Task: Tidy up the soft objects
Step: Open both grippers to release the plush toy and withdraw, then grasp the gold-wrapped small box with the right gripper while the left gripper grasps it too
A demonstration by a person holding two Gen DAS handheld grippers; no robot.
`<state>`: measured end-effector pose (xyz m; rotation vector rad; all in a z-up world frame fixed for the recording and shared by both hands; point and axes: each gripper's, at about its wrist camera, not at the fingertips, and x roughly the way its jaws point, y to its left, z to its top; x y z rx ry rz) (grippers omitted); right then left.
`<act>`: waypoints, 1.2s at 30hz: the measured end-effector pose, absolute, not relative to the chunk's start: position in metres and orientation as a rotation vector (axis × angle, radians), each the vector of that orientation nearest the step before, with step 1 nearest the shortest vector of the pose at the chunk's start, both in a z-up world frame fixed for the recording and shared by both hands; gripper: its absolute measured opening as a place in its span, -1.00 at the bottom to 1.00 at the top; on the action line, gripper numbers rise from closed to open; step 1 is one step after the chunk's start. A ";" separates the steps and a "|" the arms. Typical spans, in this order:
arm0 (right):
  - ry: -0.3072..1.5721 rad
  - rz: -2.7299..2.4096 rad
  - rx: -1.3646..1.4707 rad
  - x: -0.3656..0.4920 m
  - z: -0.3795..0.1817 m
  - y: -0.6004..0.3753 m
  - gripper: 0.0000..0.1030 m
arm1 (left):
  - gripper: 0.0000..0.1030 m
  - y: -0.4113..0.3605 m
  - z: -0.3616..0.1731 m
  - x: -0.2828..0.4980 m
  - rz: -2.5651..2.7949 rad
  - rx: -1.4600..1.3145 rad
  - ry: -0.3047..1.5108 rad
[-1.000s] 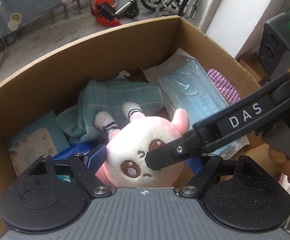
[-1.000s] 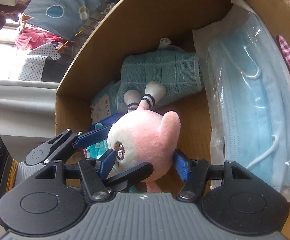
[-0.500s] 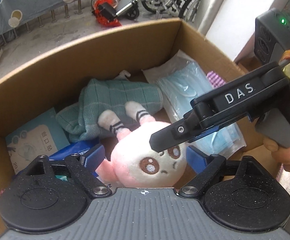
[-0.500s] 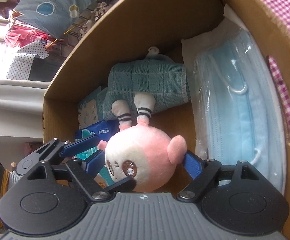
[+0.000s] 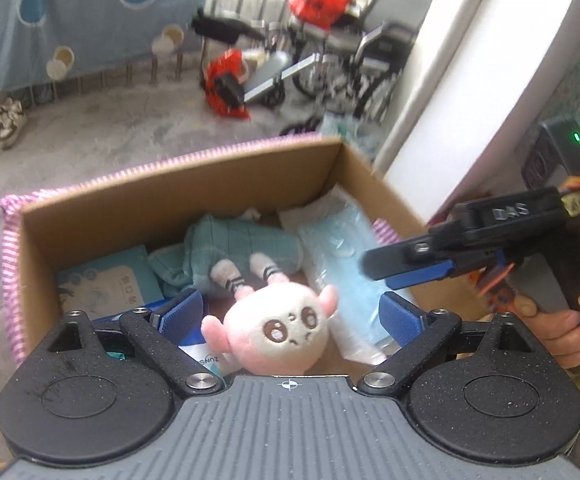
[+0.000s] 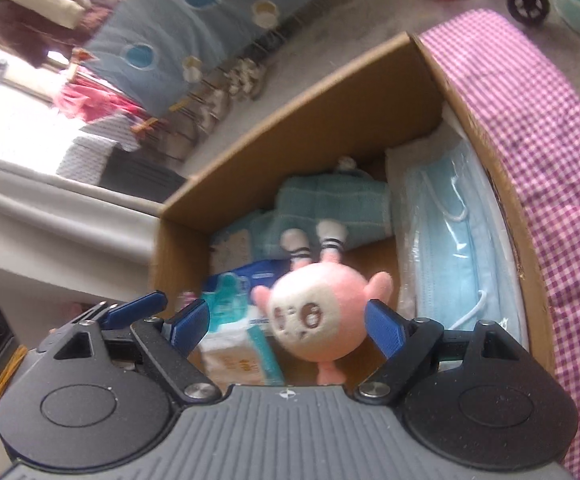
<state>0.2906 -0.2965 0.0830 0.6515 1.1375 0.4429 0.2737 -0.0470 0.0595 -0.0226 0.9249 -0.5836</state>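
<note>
Grippers spread wide above an open brown cardboard box [image 5: 98, 216].
Left gripper [image 5: 292, 312] and right gripper [image 6: 286, 324] hold nothing; the round pink-and-white plush doll [image 5: 278, 330] lies inside, beside the bagged blue face masks [image 6: 450, 240].

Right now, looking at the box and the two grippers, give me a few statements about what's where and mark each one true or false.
1. The pink plush toy lies inside the cardboard box. True.
2. The left gripper is shut on the toy. False: its fingers stand open, apart from the toy.
3. A pack of blue face masks lies along one wall of the box. True.
4. The green towel hangs over the box rim. False: it lies inside, by the far wall.
5. The right gripper is open. True.
</note>
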 end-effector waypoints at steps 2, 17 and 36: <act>1.073 0.483 0.654 0.270 0.104 -0.304 0.69 | 0.91 -0.039 0.074 0.259 -0.584 -0.046 0.879; 0.765 0.659 0.582 0.107 0.135 -0.338 0.83 | 0.99 -0.006 0.094 0.112 -0.636 -0.255 0.690; 1.007 0.478 0.389 0.124 0.033 -0.293 0.31 | 0.66 -0.080 -0.047 0.109 -0.644 -0.103 0.810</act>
